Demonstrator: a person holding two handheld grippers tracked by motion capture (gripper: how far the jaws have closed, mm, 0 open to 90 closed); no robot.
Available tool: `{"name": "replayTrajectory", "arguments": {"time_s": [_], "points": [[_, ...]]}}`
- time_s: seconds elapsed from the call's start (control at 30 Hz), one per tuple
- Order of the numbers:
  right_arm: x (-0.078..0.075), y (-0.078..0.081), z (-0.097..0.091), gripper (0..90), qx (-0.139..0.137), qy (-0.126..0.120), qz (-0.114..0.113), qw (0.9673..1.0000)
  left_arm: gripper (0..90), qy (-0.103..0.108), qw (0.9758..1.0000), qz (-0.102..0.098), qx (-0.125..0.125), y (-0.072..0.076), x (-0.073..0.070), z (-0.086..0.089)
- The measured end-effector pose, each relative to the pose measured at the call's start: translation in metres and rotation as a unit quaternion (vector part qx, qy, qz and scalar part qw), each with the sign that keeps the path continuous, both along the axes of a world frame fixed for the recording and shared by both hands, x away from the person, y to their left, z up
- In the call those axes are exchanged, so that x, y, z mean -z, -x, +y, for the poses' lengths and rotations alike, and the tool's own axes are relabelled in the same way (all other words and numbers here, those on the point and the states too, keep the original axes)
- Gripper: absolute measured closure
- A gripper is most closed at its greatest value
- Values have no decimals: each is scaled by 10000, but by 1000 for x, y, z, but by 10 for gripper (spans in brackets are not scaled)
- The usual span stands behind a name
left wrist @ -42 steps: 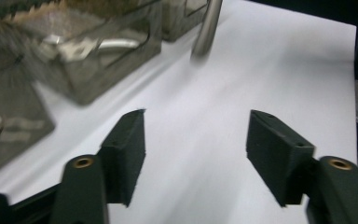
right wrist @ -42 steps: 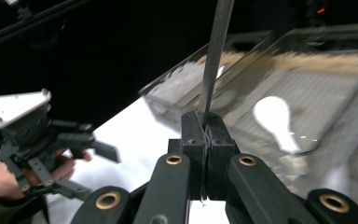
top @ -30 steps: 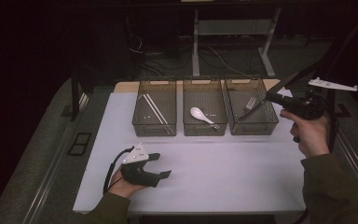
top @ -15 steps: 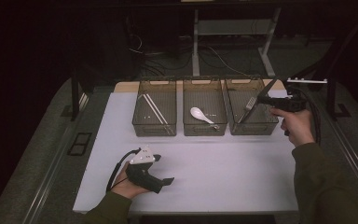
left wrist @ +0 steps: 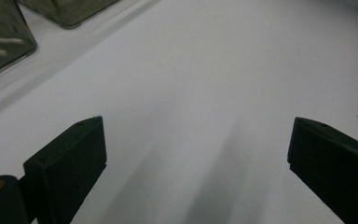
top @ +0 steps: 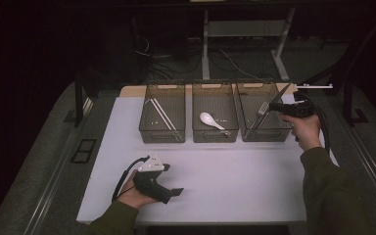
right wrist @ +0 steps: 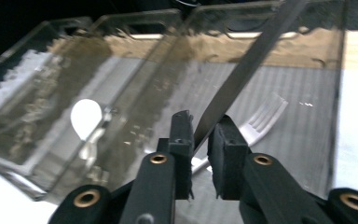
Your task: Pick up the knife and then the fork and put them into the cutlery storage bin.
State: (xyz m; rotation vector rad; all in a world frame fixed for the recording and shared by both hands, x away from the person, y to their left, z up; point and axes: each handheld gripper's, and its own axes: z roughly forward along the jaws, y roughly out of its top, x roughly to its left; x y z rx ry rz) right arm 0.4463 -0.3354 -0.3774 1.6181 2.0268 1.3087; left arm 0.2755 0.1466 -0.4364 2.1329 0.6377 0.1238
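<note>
Right gripper view: right gripper, jaws just opening, knife loose between them, over right-hand bin; left gripper wide open, empty, near tabletop's front edge.

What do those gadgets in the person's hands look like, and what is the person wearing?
Both are black pistol-shaped tools. The left gripper carries a pale three-cornered plate and a looping black cable; its fingers are flat black blocks. The right gripper has brass-coloured rivets and a black cable. The sleeves are dark olive.
</note>
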Motion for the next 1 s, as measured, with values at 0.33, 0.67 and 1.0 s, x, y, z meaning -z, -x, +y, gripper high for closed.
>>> {"name": "replayTrajectory", "arguments": {"time_s": [0.33, 0.67, 1.0], "points": [[-2, 4, -11, 627, 108, 403, -48, 9991, 36, 2, 10000, -13, 2, 0, 0, 0], [-12, 32, -1, 409, -381, 433, -311, 9979, 36, 8, 10000, -75, -2, 0, 0, 1], [-11, 86, 16, 297, -885, 576, -803, 9912, 36, -9, 9999, -165, -47, 1, -2, 3]]}}
